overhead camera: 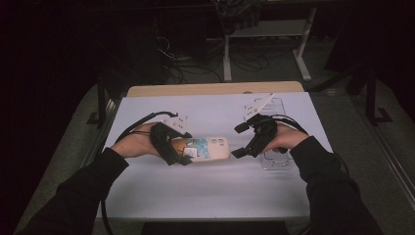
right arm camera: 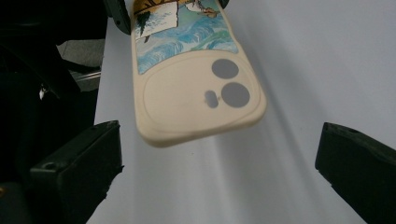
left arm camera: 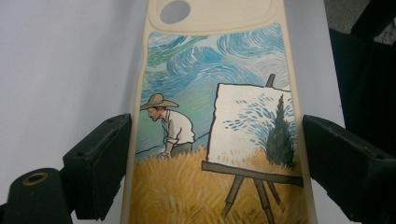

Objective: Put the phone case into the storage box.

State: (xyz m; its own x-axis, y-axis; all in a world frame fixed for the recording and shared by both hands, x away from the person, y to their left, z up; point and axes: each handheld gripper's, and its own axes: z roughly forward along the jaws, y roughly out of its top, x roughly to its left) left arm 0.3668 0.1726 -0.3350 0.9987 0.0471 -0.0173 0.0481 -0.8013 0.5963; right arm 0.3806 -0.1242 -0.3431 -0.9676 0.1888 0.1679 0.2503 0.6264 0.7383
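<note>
A cream phone case (overhead camera: 210, 149) painted with a man in a straw hat, a wheat field and an easel lies lengthwise at the table's middle. My left gripper (overhead camera: 187, 148) is shut on its left end. In the left gripper view both black jaws press the case's (left arm camera: 210, 116) long edges, around my left gripper (left arm camera: 215, 158). My right gripper (overhead camera: 239, 140) stands open just right of the case's camera end. In the right gripper view that end (right arm camera: 196, 98) hangs a little above the white surface, ahead of my right gripper (right arm camera: 217, 177) and between its wide-apart jaws, touching neither.
A clear phone case (overhead camera: 277, 160) lies under the person's right hand. A white plastic part (overhead camera: 259, 104) sits behind it. The white table cover (overhead camera: 205, 191) ends at a wooden strip (overhead camera: 215, 89) at the back. Cables and desk legs (overhead camera: 303, 54) stand beyond.
</note>
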